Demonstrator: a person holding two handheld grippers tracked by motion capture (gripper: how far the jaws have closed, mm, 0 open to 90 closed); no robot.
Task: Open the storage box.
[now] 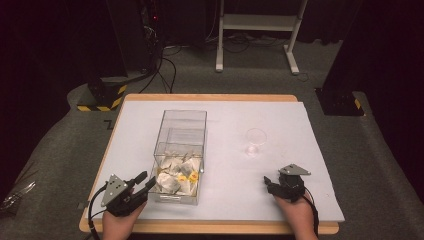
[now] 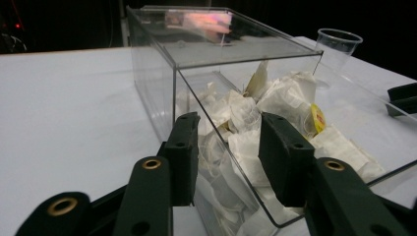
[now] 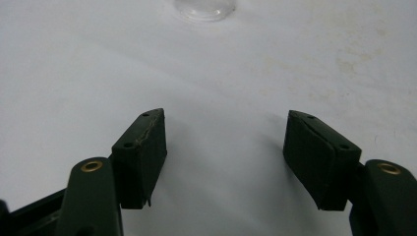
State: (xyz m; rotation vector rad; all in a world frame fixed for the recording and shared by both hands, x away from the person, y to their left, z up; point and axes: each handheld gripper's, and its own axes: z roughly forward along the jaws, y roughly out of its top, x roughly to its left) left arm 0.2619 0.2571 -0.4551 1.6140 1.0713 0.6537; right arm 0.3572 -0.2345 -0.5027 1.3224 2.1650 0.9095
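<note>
The clear plastic box (image 1: pixel 181 150) stood lengthwise on the white table, its near end at the front edge. Its transparent lid (image 2: pixel 231 42) lay flat across the far part, leaving the near part uncovered. White tea bags (image 1: pixel 176 176), some with yellow tags, lay heaped inside the near end.

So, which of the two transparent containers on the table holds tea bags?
The rectangular clear box beside the left gripper; the round plastic cup stands empty.
</note>
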